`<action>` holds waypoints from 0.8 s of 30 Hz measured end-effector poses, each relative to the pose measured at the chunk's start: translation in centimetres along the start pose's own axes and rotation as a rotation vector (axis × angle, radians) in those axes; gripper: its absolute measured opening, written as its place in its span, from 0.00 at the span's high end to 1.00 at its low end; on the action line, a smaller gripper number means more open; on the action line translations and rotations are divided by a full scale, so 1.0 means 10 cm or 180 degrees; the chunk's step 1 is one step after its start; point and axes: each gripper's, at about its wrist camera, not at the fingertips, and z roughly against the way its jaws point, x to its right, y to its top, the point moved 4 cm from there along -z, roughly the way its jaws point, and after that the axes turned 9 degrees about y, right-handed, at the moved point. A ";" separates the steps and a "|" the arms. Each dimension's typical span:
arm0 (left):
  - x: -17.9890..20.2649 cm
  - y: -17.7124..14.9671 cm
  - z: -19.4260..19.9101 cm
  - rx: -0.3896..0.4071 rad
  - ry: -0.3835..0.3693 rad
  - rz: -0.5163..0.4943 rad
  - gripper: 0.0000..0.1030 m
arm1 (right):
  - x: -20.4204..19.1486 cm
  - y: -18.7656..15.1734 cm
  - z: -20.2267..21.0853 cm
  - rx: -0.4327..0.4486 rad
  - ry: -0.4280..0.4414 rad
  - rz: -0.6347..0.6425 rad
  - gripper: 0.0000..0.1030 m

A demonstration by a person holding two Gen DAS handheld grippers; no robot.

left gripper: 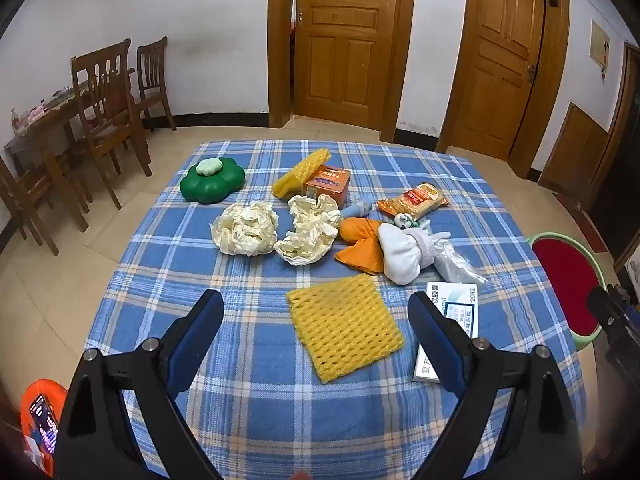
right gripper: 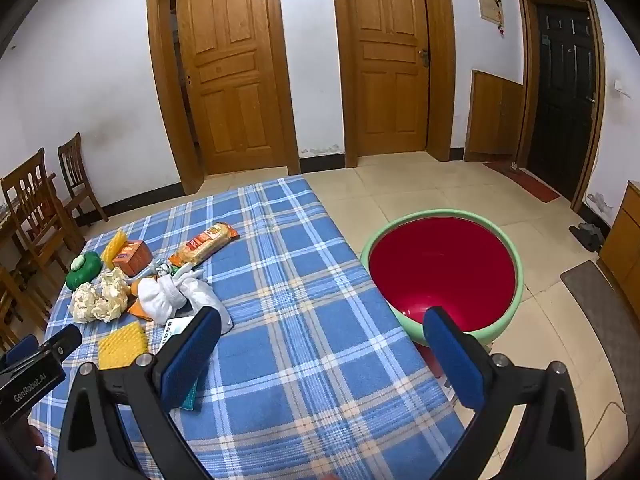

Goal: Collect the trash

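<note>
With both the left gripper [left gripper: 316,320] and the right gripper [right gripper: 322,338] spread wide and empty, the yellow foam net [left gripper: 344,330] lying flat on the bench [left gripper: 248,392] between the left fingers is judged light, soft and squashable, best pinched at one raised edge.
</note>
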 end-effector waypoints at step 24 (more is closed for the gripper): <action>-0.01 0.02 0.18 0.0136 0.0012 0.0019 0.10 | 0.05 -0.02 0.09 0.0060 0.0089 -0.0106 0.00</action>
